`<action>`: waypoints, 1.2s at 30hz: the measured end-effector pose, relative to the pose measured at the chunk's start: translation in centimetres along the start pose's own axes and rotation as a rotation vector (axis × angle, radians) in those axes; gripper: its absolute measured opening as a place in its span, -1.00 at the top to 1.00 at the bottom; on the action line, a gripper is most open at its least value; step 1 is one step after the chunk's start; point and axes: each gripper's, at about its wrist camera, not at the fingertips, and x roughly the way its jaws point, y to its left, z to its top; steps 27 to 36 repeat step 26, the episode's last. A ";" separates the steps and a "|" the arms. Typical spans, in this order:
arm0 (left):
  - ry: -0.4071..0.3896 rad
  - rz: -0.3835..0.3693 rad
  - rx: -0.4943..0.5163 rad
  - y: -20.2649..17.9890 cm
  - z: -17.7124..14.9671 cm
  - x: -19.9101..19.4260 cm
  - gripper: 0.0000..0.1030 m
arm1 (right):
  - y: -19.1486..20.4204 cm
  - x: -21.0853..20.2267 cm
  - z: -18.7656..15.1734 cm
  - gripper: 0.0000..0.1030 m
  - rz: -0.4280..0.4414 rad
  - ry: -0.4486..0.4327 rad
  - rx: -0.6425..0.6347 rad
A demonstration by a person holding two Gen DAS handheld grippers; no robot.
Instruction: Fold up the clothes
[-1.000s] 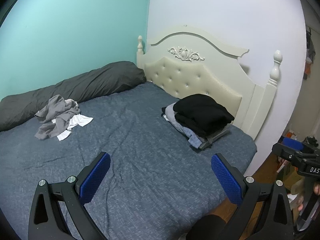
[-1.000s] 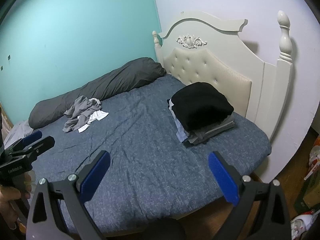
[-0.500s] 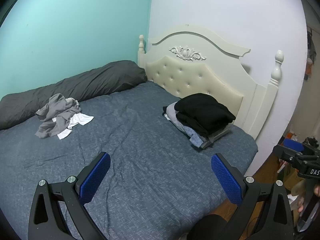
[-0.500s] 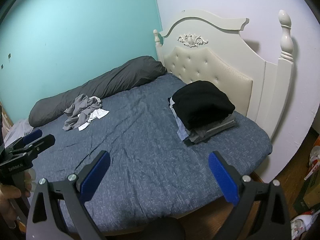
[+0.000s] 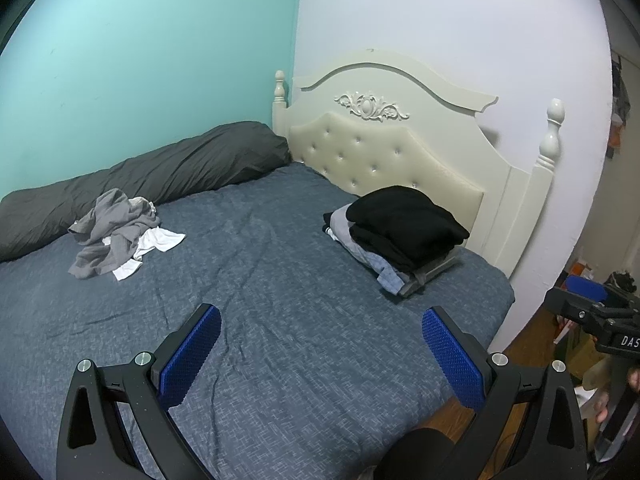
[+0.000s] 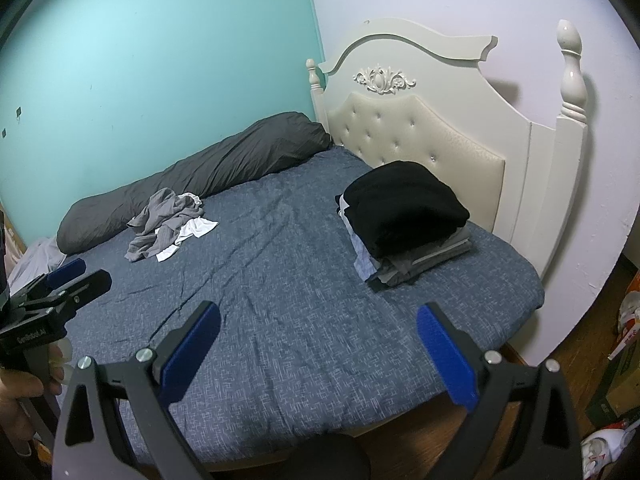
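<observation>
Teal and white walls are seen behind a bed [image 5: 280, 340] covered in a blue-grey sheet, with a cream tufted headboard [image 5: 384, 156] at its far end. A loose heap of unfolded clothes [image 5: 116, 236], grey with white showing beneath, is left on the far left of the mattress, touching a long dark bolster [image 5: 160, 176] laid along the teal wall. A folded stack [image 5: 400, 236], topped by a black garment, is set near the headboard on the right, well apart from the heap, presumably so that finished pieces are kept separate from what remains. The bare middle of the sheet is likely kept as working room for folding. The left gripper [image 5: 320, 352] and the right gripper [image 6: 318, 350] are both held above the near edge of the bed, their blue-padded fingers [image 5: 190, 356] spread wide and nothing pinched. Most of the task is judged done; the heap is yet to be reached.
</observation>
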 end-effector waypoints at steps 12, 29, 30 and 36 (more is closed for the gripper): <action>0.001 0.004 -0.001 0.1 0.0 0.1 -0.99 | 0.1 -0.1 -0.1 -0.93 -0.007 -0.004 0.001; 0.001 0.006 0.000 -0.2 0.0 0.0 -0.99 | 0.0 -0.1 0.0 -0.93 -0.014 -0.004 0.005; 0.001 0.006 0.000 -0.2 0.0 0.0 -0.99 | 0.0 -0.1 0.0 -0.93 -0.014 -0.004 0.005; 0.001 0.006 0.000 -0.2 0.0 0.0 -0.99 | 0.0 -0.1 0.0 -0.93 -0.014 -0.004 0.005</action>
